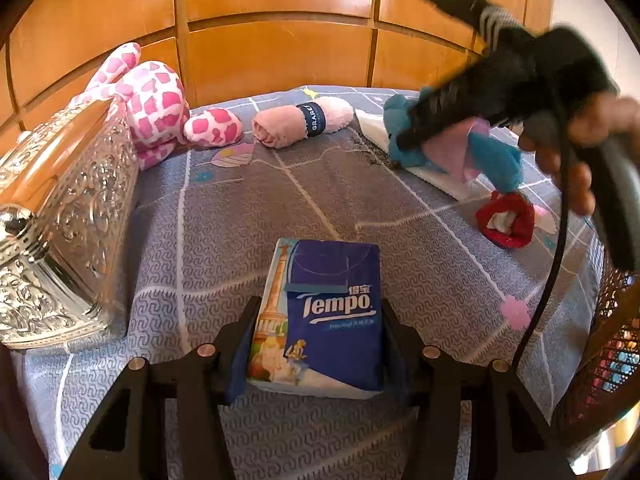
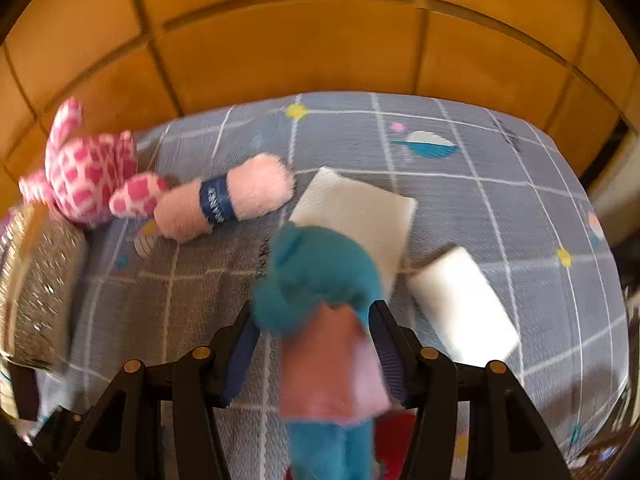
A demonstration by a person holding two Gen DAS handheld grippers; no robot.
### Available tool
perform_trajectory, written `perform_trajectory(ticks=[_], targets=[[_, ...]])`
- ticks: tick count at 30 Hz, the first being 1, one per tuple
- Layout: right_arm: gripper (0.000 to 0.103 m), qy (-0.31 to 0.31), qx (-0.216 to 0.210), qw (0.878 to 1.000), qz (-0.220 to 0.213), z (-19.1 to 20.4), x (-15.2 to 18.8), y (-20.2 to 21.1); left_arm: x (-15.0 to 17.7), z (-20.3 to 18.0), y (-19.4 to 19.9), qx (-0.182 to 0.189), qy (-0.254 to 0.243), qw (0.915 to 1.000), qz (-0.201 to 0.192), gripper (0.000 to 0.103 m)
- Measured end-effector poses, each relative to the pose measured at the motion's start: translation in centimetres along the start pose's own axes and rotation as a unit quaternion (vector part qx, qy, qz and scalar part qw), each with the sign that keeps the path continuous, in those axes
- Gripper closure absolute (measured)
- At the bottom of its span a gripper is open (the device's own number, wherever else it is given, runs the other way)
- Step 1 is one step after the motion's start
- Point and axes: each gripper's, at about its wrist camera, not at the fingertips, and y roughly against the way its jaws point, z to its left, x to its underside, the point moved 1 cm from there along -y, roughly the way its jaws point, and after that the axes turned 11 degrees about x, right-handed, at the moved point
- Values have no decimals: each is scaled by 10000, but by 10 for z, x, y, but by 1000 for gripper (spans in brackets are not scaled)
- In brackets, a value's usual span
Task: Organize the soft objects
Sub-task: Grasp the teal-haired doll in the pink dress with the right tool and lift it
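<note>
The left gripper [image 1: 320, 344] clamped a blue tissue pack [image 1: 320, 316] at six o'clock, low over the grey bedspread [image 1: 224, 216]. The right gripper [image 2: 314, 344] gripped a teal plush doll [image 2: 320, 280] (pink-dressed, blurred) at centre; beyond it, at eleven o'clock, lay a rolled pink towel [image 2: 228, 204] touching a pink-spotted plush [image 2: 88, 180].

Between the left gripper's [image 1: 318, 334] fingers, a glossy plastic-wrapped tissue pack [image 1: 332, 320]. Left of it, an embossed, shiny metal box [image 1: 68, 216]. Ahead, fuzzy cloth towel roll [image 1: 304, 120], matt printed bedsheet [image 1: 248, 216], possibly varnished wood panels [image 1: 280, 56].
</note>
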Motion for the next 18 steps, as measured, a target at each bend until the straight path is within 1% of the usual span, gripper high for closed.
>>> perform_trajectory(ticks=[1, 2, 3, 4, 5, 8, 10, 12, 16, 18], targets=[[48, 215, 112, 9997, 71, 9, 3, -6, 0, 0, 0, 0, 1, 10000, -15, 48], [57, 370, 240, 9990, 84, 15, 5, -9, 1, 0, 1, -4, 2, 10000, -31, 48], [72, 613, 485, 9969, 30, 22, 9, -10, 2, -1, 1, -14, 0, 10000, -47, 48], [72, 918, 838, 9921, -180, 30, 13, -7, 3, -1, 1, -20, -2, 10000, -60, 48], [76, 1066, 966, 9889, -370, 34, 16, -3, 3, -2, 1, -26, -6, 10000, -75, 48], [78, 1245, 1036, 9836, -796, 43, 18, 11, 5, -2, 1, -44, -26, 9999, -113, 48], [78, 1341, 1018, 9786, -1185, 49, 21, 24, 5, -3, 1, -64, -37, 9999, -127, 48], [78, 1411, 1002, 9754, -1362, 52, 23, 31, 5, -3, 1, -78, -47, 9999, -135, 48], [78, 1510, 868, 9745, -1418, 56, 22, 35, 7, -6, 5, -122, -48, 9998, -142, 49], [78, 1599, 772, 9753, -1311, 58, 21, 32, 6, -8, 7, -153, -43, 9998, -104, 49]])
